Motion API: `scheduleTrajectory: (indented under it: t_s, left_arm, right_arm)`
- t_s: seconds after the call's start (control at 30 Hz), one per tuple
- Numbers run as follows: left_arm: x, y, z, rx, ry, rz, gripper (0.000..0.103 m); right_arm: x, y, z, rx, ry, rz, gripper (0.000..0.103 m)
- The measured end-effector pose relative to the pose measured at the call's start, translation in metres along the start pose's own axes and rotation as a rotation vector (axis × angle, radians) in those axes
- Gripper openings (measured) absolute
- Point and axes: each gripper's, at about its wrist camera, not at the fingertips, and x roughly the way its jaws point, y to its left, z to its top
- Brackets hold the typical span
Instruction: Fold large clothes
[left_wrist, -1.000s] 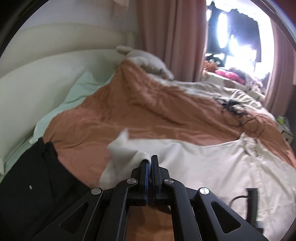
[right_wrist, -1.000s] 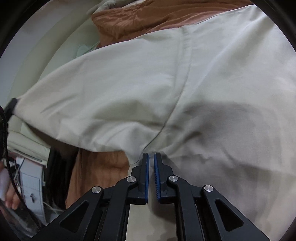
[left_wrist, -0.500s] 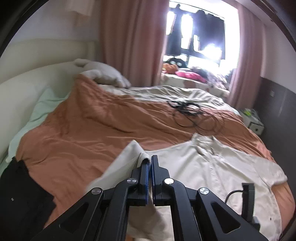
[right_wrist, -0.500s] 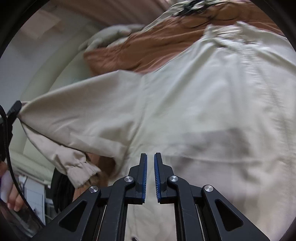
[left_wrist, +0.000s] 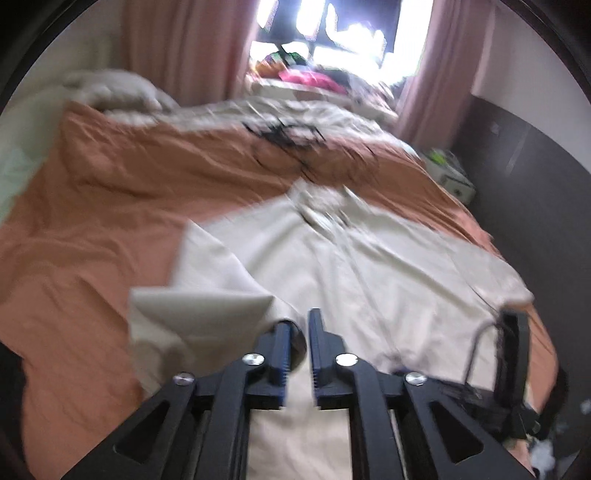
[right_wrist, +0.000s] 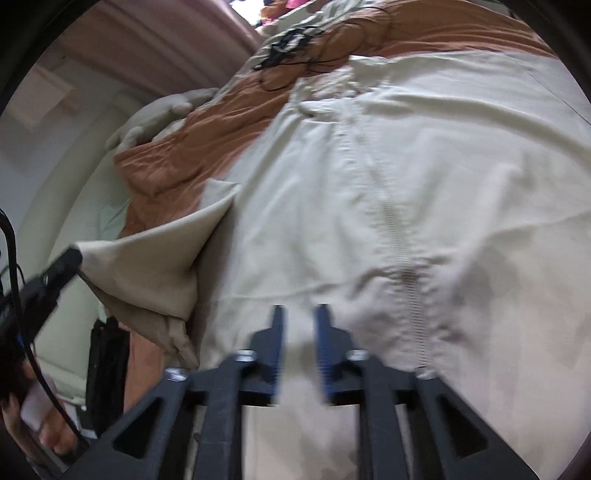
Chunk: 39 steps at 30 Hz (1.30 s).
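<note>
A large cream jacket (left_wrist: 369, 266) with a front zipper lies spread on an orange bedspread (left_wrist: 110, 192). Its left sleeve (left_wrist: 207, 306) is folded in over the body. My left gripper (left_wrist: 297, 332) has its jaws slightly apart, with the sleeve's edge draped over the left finger. In the right wrist view the jacket (right_wrist: 406, 166) fills the frame with the zipper (right_wrist: 402, 266) running down it. My right gripper (right_wrist: 298, 321) is open just above the jacket's lower front, holding nothing. The left gripper's tip (right_wrist: 62, 262) touches the folded sleeve (right_wrist: 155, 266).
Black cables (left_wrist: 284, 133) lie on the bedspread beyond the jacket's collar. A beige pillow (left_wrist: 118, 88) sits at the head. Black clothing (right_wrist: 105, 354) lies at the bed's left edge. A dark wall and a small stand (left_wrist: 450, 173) are on the right.
My left gripper carried the sleeve in over the jacket's body and its jaws have parted. My right gripper's jaws have opened wider over the lower front.
</note>
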Motion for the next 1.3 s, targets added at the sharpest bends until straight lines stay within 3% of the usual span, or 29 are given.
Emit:
scheduleTrajectory:
  t_s: [0.03,0.07,0.13,0.17,0.47,0.53,0.57,0.63,0.93,1.3]
  left_arm:
    - [0.002,-0.003,-0.003,-0.004,0.015,-0.022,0.033]
    - [0.001,-0.005,-0.005,-0.005,0.021,-0.03,0.055]
    - [-0.011,-0.003,-0.007,-0.004,-0.008,-0.02,0.076]
    - [-0.019,0.0,-0.008,-0.002,-0.033,-0.012,0.078]
    - [-0.06,0.066,-0.024,-0.086,-0.06,0.149,0.078]
    - [-0.064,0.082,-0.033,-0.114,-0.052,0.193,0.078]
    - [-0.066,0.09,-0.038,-0.127,-0.049,0.206,0.078]
    - [-0.067,0.104,-0.045,-0.154,-0.041,0.223,0.078]
    - [-0.074,0.153,-0.087,-0.245,0.0,0.27,0.078]
    - [-0.092,0.198,-0.127,-0.324,0.015,0.315,0.078]
  right_arm:
    - [-0.003,-0.002,0.001,0.007,-0.009,-0.001,0.04]
    - [-0.006,-0.002,0.001,0.007,-0.021,-0.002,0.042]
    - [-0.01,0.002,0.002,-0.013,-0.038,0.006,0.045]
    - [-0.011,0.005,0.002,-0.024,-0.042,0.008,0.045]
    - [0.003,0.051,-0.012,-0.172,-0.016,0.04,0.045]
    - [0.01,0.059,-0.017,-0.194,0.003,0.048,0.052]
    - [0.014,0.064,-0.019,-0.202,0.012,0.051,0.062]
    - [0.022,0.078,-0.024,-0.233,0.017,0.049,0.067]
    - [0.056,0.135,-0.045,-0.396,0.06,0.011,0.067]
    - [0.098,0.17,-0.068,-0.512,0.115,-0.039,0.067]
